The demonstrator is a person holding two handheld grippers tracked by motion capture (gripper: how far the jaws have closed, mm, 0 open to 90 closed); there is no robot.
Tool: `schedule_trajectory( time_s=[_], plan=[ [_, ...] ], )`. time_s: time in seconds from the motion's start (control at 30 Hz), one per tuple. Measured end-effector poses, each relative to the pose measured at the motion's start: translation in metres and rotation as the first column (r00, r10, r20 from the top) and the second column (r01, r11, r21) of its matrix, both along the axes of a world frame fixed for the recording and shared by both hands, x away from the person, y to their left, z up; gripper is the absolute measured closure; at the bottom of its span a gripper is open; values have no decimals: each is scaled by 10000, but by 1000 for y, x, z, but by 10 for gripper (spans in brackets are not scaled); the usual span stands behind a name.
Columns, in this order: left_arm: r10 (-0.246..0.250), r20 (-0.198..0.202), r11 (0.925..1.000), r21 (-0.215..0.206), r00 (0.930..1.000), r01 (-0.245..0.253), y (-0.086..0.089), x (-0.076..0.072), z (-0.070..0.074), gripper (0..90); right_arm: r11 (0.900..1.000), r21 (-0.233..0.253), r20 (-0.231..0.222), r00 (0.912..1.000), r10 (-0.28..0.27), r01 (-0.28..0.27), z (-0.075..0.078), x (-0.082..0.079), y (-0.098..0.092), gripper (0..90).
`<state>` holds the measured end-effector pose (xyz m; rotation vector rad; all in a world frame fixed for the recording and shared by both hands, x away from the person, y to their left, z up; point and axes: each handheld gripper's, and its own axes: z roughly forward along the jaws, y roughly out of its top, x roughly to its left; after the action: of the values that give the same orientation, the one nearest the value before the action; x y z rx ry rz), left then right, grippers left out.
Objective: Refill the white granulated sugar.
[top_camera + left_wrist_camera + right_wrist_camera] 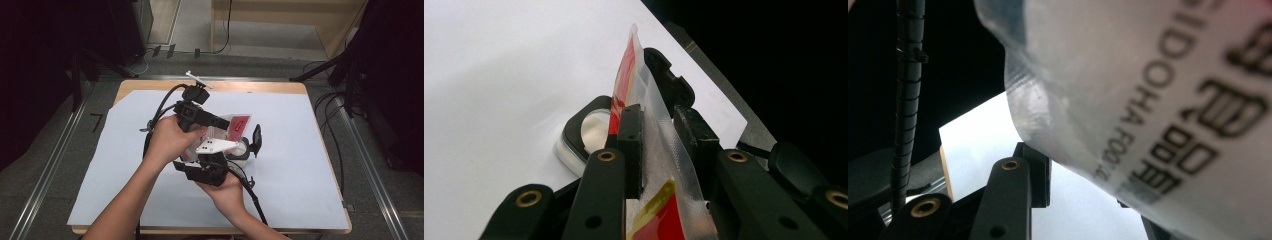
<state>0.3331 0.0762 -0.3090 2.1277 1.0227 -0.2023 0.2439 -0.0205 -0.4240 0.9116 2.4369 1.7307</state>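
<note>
A clear plastic bag (239,125) with a red label hangs over the middle of the table. My left gripper (226,124) comes from the left and is shut on its sealed edge; in the left gripper view the bag (626,65) stands edge-on between my left gripper's (661,125) pads. My right gripper (247,145) sits just below and nearer, its jaws wide apart. In the right gripper view the bag (1148,75), printed with black letters, hangs close over my right gripper (1088,185) and hides one jaw. A round white disc in a black frame (591,131) lies on the sheet under the bag.
A white sheet (300,170) covers the wooden table (260,87). A small white tool (198,78) lies at the far edge. Cables trail from both grippers, and more cables and black stands are on the floor to the right.
</note>
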Motion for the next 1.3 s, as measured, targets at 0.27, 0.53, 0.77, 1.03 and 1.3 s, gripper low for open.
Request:
schedule_trajectory(
  time_s=[0.27, 0.53, 0.77, 1.03, 1.3],
  plan=[
    [42, -18, 9999, -161, 10000, -43, 0, 2, 4, 744, 10000, 49, 32, 10000, 2, -2, 6, 1, -3, 692],
    [103, -160, 9998, -173, 9998, -106, 0, 3, 4, 736, 9999, 102, -195, 9998, 9, -7, 7, 2, -3, 685],
    [144, -246, 9997, -206, 9996, -149, -1, 5, 3, 719, 9998, 207, -399, 9992, 14, -6, 7, 3, -3, 679],
    [112, -194, 9997, -211, 9997, -116, 0, 5, 4, 723, 9999, 159, -203, 9998, 9, -6, 7, 4, -2, 668],
    [77, -60, 9996, -261, 10000, -79, 2, 4, 7, 727, 10000, 80, 87, 10000, -5, 4, 9, 3, -1, 659]
  ],
)
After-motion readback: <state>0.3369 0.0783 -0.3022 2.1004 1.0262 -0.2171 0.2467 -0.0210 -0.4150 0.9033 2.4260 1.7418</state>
